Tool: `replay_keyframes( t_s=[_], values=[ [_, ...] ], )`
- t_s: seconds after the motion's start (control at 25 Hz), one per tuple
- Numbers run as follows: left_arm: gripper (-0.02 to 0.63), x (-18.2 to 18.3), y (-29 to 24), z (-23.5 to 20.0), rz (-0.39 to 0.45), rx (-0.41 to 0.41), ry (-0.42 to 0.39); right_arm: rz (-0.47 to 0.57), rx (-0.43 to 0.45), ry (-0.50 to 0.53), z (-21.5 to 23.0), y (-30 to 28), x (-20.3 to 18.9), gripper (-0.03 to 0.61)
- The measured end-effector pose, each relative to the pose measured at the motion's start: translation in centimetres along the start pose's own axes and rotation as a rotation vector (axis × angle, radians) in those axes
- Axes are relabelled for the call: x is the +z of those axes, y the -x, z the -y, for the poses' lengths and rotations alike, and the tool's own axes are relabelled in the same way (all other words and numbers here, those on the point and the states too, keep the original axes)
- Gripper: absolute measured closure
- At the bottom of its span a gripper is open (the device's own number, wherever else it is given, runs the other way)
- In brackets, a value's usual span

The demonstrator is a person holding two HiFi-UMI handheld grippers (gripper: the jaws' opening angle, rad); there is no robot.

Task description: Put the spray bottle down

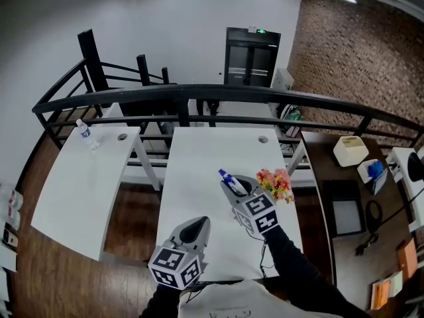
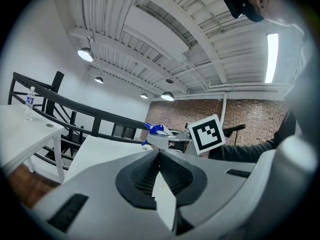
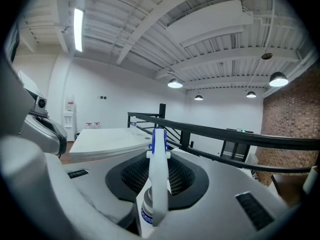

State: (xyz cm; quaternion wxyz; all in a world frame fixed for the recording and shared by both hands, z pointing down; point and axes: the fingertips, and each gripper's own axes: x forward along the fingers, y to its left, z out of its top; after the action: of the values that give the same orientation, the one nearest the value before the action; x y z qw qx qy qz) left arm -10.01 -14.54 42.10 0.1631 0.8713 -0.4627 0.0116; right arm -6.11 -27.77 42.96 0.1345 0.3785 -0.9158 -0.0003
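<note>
The right gripper jaws clamped the white, blue-nozzled bottle, aimed toward 11 o'clock; the left gripper jaws sat closed, empty.

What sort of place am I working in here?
Probably a loft-style office or studio on a mezzanine: plain white desks, a black railing along the edge, and a brick wall.

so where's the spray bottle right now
The spray bottle is clamped between the right gripper's jaws, over the middle white table in the head view, just left of the bunch of flowers.
</note>
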Motion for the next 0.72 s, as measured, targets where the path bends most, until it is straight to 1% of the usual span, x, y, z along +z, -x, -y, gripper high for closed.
replay_keyframes(
  t_s=[0.2,0.44,0.56,0.72],
  values=[
    [0.624,-0.03,-0.08,0.00,0.000,0.003,-0.004,0.010,-0.019,-0.021,0.68,-0.02,-0.03,0.502],
    [0.624,0.11,0.17,0.46,0.003,0.007,-0.003,0.027,-0.009,-0.033,0.52,0.41,0.41,0.499],
    [0.624,0.16,0.23,0.51,0.003,0.009,-0.002,0.038,-0.009,-0.033,0.53,0.60,0.69,0.466],
    [0.624,-0.09,0.00,0.24,0.003,0.008,-0.002,0.048,-0.011,-0.024,0.68,0.57,0.62,0.466]
  ],
)
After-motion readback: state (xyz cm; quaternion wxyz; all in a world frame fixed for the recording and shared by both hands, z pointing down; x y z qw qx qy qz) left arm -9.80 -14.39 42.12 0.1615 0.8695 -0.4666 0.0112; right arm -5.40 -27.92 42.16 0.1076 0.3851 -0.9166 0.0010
